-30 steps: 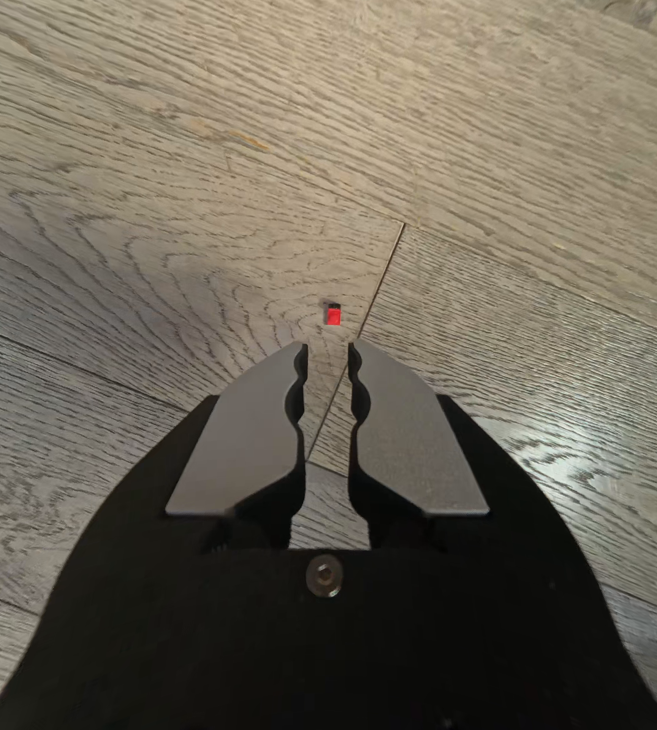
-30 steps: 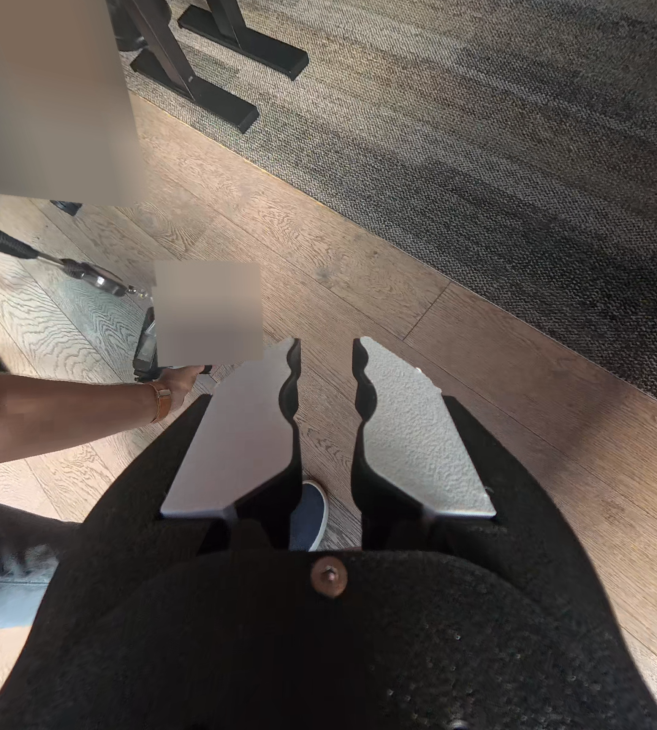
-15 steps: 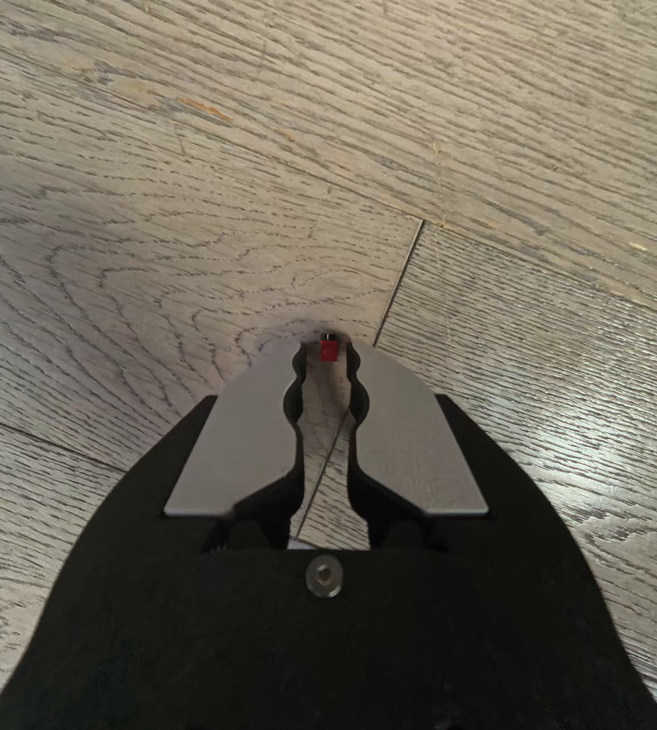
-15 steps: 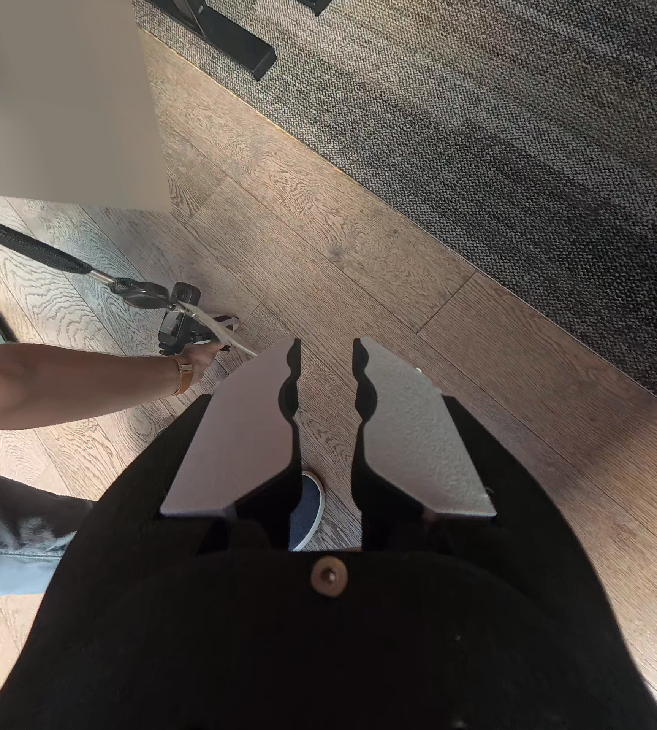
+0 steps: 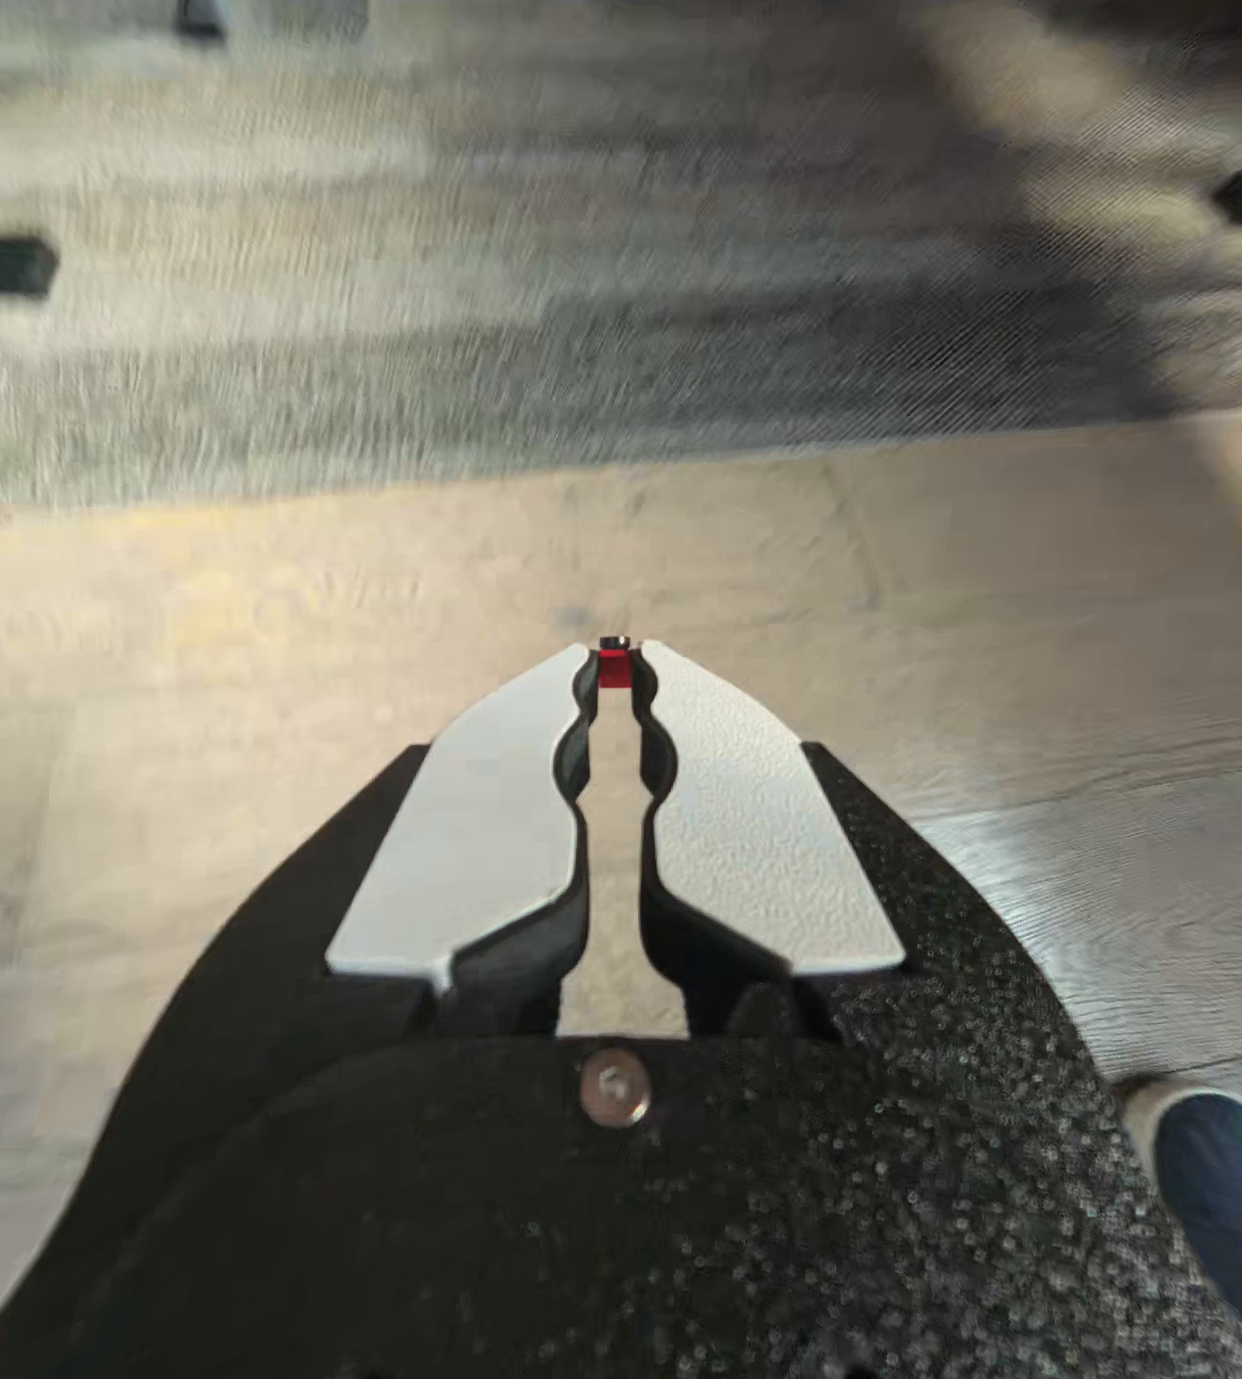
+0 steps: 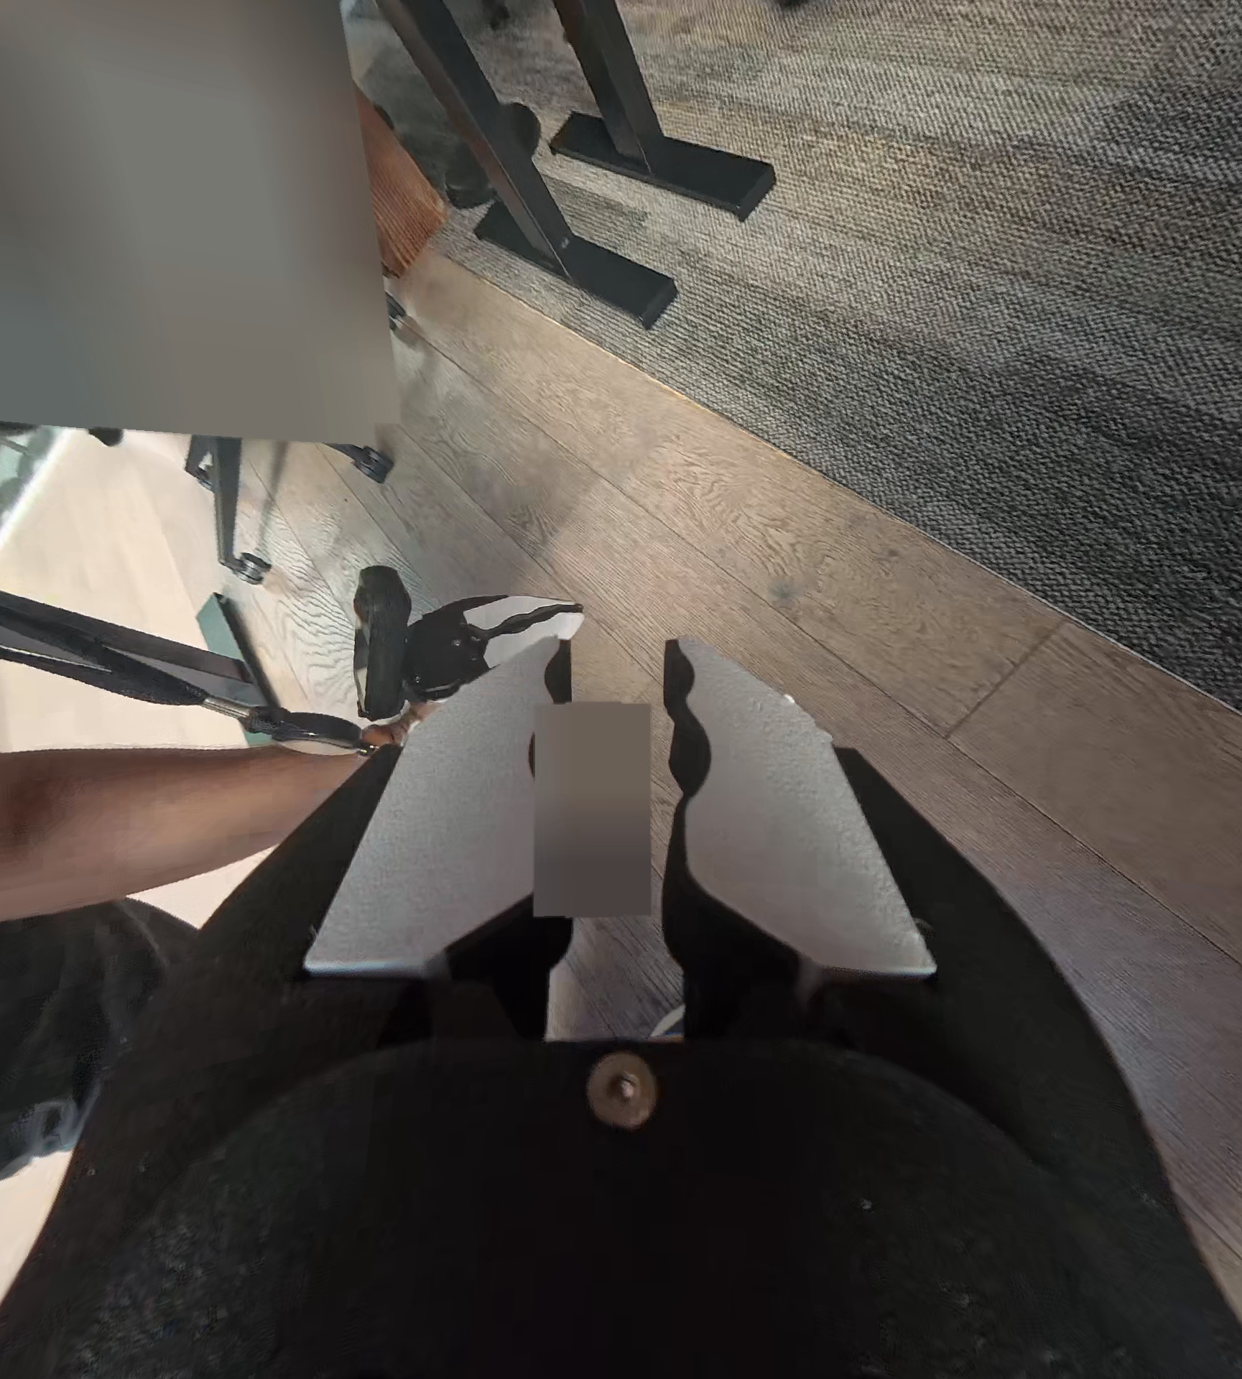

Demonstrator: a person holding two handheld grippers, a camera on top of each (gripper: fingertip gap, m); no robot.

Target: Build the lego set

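A tiny red lego piece (image 5: 615,668) with a dark stud on top is pinched between the very tips of my left gripper (image 5: 615,655). The gripper holds it in the air above the wood floor (image 5: 229,709). The left wrist view is motion-blurred. My right gripper (image 6: 618,653) is open and empty above the floor boards; a blurred patch lies between its fingers. In the right wrist view the left gripper (image 6: 565,613) shows to the left, just beyond my left finger, held by a person's arm (image 6: 117,806).
Grey carpet (image 6: 976,298) borders the wood floor on the far side. Black table feet (image 6: 580,276) stand on the carpet. A frame on caster wheels (image 6: 252,567) stands to the left. A blue shoe (image 5: 1237,1194) is at lower right.
The left gripper closed on the red piece that lay on the floor and lifted it; its view swung up towards the carpet. The right gripper stayed open and tilted slightly.
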